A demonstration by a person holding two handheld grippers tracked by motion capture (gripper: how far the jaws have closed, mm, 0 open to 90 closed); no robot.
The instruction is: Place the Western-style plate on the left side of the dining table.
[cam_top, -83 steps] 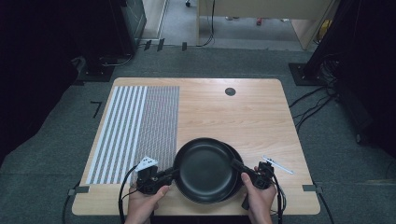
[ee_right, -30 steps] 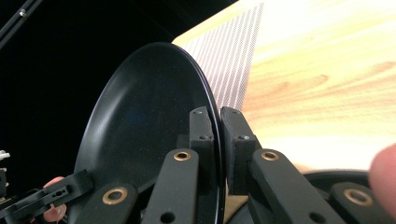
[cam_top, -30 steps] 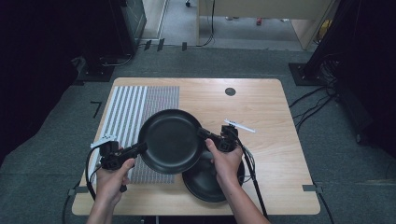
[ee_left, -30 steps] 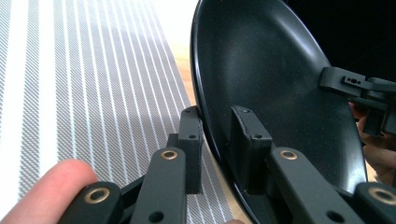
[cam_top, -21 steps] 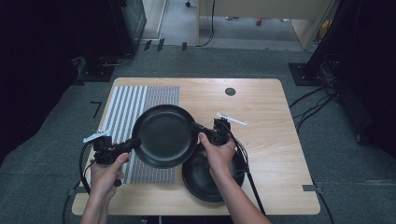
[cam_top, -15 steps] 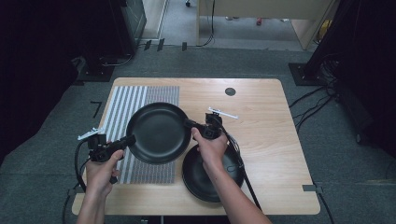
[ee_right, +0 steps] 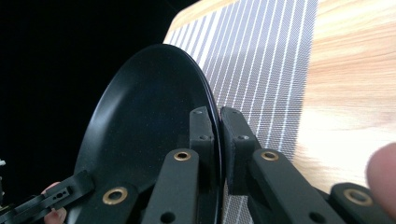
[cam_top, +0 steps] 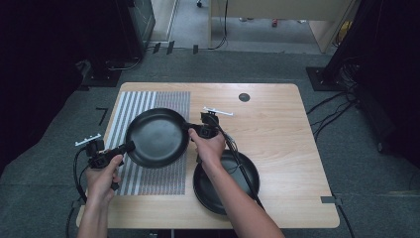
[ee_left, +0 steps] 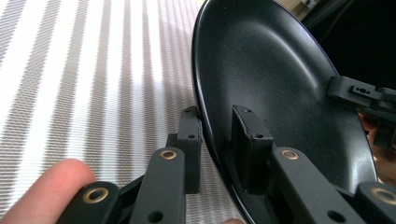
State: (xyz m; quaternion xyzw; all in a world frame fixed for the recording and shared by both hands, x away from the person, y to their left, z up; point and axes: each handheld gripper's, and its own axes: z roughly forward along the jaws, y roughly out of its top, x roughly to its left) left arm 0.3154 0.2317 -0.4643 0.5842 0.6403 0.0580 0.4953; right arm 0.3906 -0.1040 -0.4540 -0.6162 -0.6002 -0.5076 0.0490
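A black round plate [cam_top: 156, 137] is held in the air over the striped mat [cam_top: 157, 179]. My left gripper [cam_top: 130, 146] is shut on its near-left rim, and my right gripper [cam_top: 190, 130] is shut on its right rim. In the left gripper view the rim of the plate [ee_left: 280, 88] sits between the jaws of my left gripper [ee_left: 215, 140], and the other gripper shows at the far rim. In the right gripper view my right gripper [ee_right: 218, 140] pinches the thin edge of the plate [ee_right: 144, 126]. A second black plate [cam_top: 218, 186] lies on the table under the right forearm.
The wooden table [cam_top: 282, 139] has a small round black hole cover [cam_top: 243, 97] near its far edge. The striped mat covers the left part of the table. Cables trail from both grippers toward the table's near edge. Dark equipment and carpet surround the table.
Both grippers have carried the upper plate away from the lower one, leftward and farther from the person, until it is over the striped mat. The lower plate has stayed in place.
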